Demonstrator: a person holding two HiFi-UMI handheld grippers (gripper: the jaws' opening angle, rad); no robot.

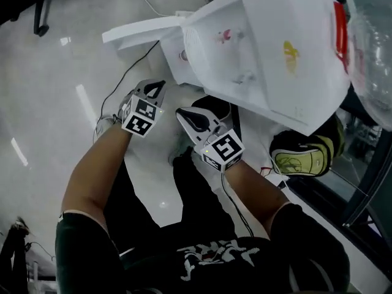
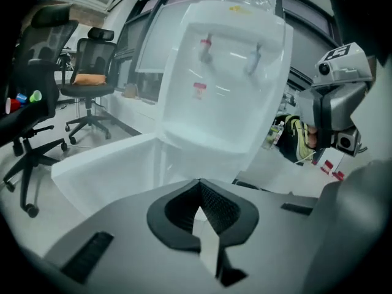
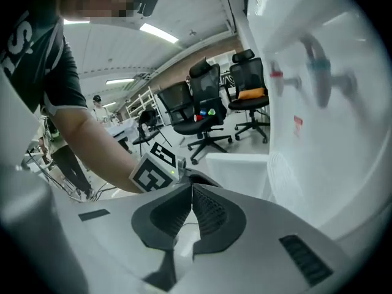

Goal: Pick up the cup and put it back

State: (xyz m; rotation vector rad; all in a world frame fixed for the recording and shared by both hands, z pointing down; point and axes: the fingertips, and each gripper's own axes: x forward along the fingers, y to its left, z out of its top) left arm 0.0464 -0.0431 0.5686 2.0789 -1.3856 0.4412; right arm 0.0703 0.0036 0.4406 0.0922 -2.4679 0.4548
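Observation:
No cup shows in any view. A white water dispenser [image 1: 263, 54] stands in front of me, its two taps [image 2: 206, 46] above a drip recess, a clear bottle [image 1: 370, 48] on top. My left gripper [image 1: 156, 89] is shut and empty, pointing at the dispenser's lower part [image 2: 202, 133]. Just right of it, my right gripper [image 1: 184, 114] is also shut with nothing between its jaws. Seen along its own jaws, the left gripper [image 2: 198, 184] meets at a thin seam. So does the right gripper [image 3: 191, 186], with the left one's marker cube [image 3: 153, 171] right beyond it.
The dispenser's white lower door [image 1: 144, 29] hangs open towards the left. A yellow-green backpack [image 1: 303, 158] lies on the floor at the right. Black cables [image 1: 122, 81] trail over the glossy floor. Office chairs [image 2: 92, 81] stand farther back.

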